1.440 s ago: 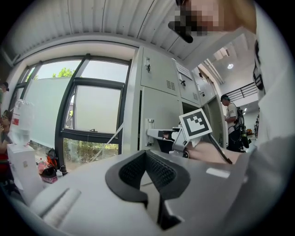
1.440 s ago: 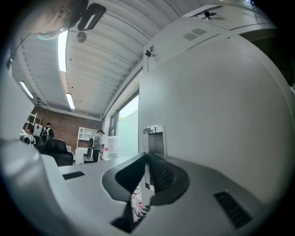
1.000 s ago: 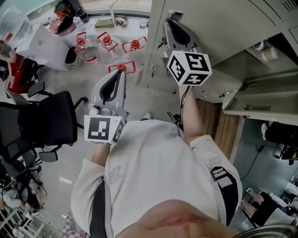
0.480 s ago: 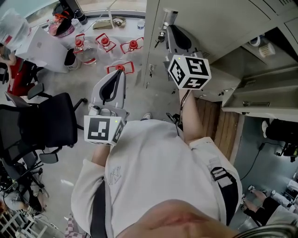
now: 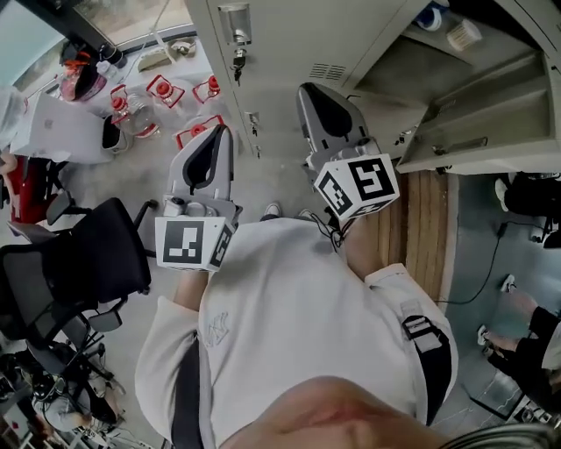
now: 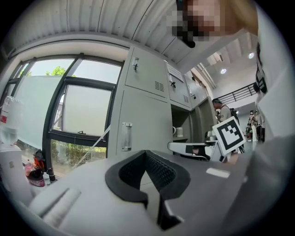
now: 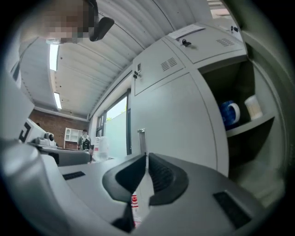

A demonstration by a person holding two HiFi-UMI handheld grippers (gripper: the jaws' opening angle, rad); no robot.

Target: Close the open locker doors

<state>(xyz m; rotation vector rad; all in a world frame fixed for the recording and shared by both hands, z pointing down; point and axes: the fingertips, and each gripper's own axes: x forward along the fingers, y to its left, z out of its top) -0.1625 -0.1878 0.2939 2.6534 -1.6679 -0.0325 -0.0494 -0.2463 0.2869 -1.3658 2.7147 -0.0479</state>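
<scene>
Locker doors [image 5: 289, 39]: grey painted sheet metal, flat-faced, in a bank running from 12 to 2 o'clock in the head view. The doors at 12 o'clock stand closed. One carries louvred vent slots, another a bright metal pull handle [image 5: 235, 22] with a key [image 5: 236, 58] hanging just below it. At 1 to 2 o'clock one compartment [image 5: 412, 66] is open, and a blue mug [image 5: 429, 16] and a pale cup [image 5: 463, 33] sit side by side on its shelf. Just beneath it in the frame an open door leaf [image 5: 491, 131] juts out toward 3 o'clock, with latch hardware along its edge.

Surface: the floor [image 5: 272, 180] is smooth, grey and slightly glossy. A band of wood boarding [image 5: 421, 237] lies at 3 o'clock beside the lockers. At 11 o'clock clear jugs [image 5: 165, 88] with red caps and red carry frames are clustered on the floor. A black office chair [image 5: 88, 254] stands at 9 o'clock. The left gripper view shows a tall dark-framed window [image 6: 69, 115] and a ribbed pale ceiling [image 6: 92, 23].

The left gripper [image 5: 219, 136] is grey moulded plastic and points to 12 o'clock over open floor, apart from the lockers. Its jaws are clenched, ribbed black pads meeting, with nothing between them. The right gripper [image 5: 308, 92] points at 1 o'clock near a closed door face, and contact cannot be judged. Its jaws are pressed to a thin slit and hold nothing.
</scene>
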